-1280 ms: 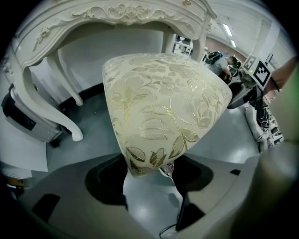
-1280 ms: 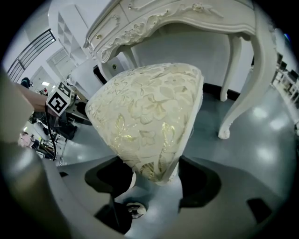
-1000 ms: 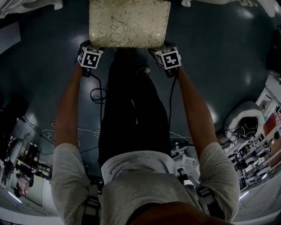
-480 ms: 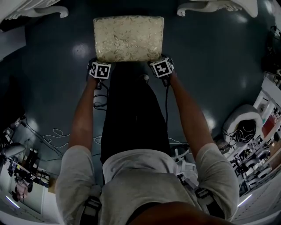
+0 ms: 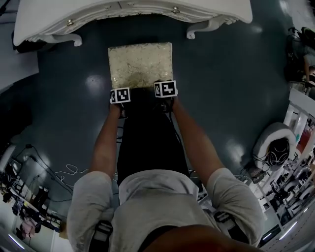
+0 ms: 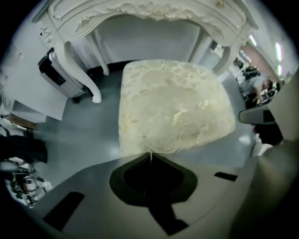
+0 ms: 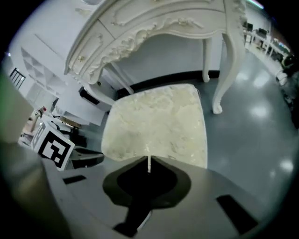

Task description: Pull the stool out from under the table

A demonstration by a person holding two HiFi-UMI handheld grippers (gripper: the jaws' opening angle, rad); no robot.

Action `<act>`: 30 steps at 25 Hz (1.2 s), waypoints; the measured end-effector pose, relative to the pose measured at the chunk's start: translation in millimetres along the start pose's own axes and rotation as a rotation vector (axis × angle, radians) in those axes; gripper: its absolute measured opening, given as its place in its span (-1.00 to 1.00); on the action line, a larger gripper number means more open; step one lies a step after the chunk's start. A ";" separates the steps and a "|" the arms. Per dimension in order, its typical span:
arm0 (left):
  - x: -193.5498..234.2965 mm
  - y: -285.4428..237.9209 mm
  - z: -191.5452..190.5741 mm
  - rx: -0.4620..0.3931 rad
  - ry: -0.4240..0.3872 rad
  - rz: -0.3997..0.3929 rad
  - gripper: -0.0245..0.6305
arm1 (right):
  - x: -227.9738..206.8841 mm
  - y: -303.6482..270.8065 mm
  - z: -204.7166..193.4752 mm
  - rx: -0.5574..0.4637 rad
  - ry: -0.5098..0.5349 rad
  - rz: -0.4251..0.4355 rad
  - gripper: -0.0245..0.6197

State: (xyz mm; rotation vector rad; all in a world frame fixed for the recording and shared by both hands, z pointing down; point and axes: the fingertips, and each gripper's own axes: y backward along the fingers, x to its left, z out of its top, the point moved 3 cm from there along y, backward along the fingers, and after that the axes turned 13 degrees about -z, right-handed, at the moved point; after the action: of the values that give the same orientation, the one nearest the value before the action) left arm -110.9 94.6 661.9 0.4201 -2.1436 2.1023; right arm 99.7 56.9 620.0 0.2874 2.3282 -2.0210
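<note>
Cream brocade stool point(image 5: 140, 64) stands clear, just near of the white table point(image 5: 133, 12). Left gripper point(image 6: 150, 156) and right gripper point(image 7: 148, 163) each clench its near edge, one per corner, likely to drag it straight.

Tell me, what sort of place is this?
Probably a lab or workshop staged with furniture: an ornate white table and cushioned stool stand on a floor with loose cables and cluttered equipment nearby.

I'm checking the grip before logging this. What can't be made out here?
Stool legs: every view, hidden beneath its cushion.
Whether the left gripper or right gripper pinches the stool's edge: gripper views, their own bodies cover it.
Table top: head view, cut off by the upper edge.
</note>
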 end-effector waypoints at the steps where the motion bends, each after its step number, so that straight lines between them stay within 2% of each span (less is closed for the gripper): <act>1: -14.3 8.6 7.7 -0.042 0.003 -0.054 -0.87 | 9.9 10.2 7.4 -0.035 0.018 0.011 -0.84; 4: -52.9 36.0 24.9 -0.137 -0.006 -0.146 -0.87 | 29.0 44.2 18.6 -0.115 0.098 0.005 -0.88; 8: -90.7 100.8 -0.6 -0.186 -0.063 -0.127 -0.87 | 51.8 118.8 -9.5 -0.159 0.090 0.085 -0.88; 10: -104.8 143.3 -14.7 -0.241 -0.099 -0.125 -0.87 | 63.0 158.3 -22.2 -0.202 0.129 0.102 -0.88; 13: -128.9 180.4 -28.7 -0.324 -0.054 -0.167 -0.87 | 67.5 213.0 -22.6 -0.311 0.251 0.058 -0.88; 15: -145.0 191.7 -28.5 -0.390 -0.038 -0.173 -0.87 | 66.6 248.3 -17.4 -0.397 0.284 0.062 -0.88; 18: -176.6 246.1 -15.0 -0.468 -0.038 -0.148 -0.87 | 64.3 305.9 -9.2 -0.538 0.221 0.141 -0.88; 20: -199.3 293.0 0.0 -0.591 -0.048 -0.152 -0.87 | 59.8 350.7 -2.1 -0.629 0.177 0.158 -0.88; 22: -219.9 343.6 16.2 -0.729 -0.091 -0.183 -0.87 | 60.1 392.8 8.1 -0.726 0.169 0.136 -0.88; 24: -232.3 384.9 25.5 -0.824 -0.131 -0.203 -0.87 | 65.1 429.3 18.0 -0.823 0.182 0.112 -0.88; 28: -251.0 435.1 27.2 -0.909 -0.159 -0.220 -0.87 | 70.2 492.5 24.0 -0.968 0.289 0.053 -0.88; 30: -261.1 459.4 22.5 -0.950 -0.201 -0.221 -0.87 | 74.4 520.0 20.8 -1.020 0.352 0.029 -0.88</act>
State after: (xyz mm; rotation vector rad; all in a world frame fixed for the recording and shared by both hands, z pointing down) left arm 16.5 104.8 148.7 0.6973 -2.7120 0.7835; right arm 112.7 112.8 97.4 0.6131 3.1349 -0.5822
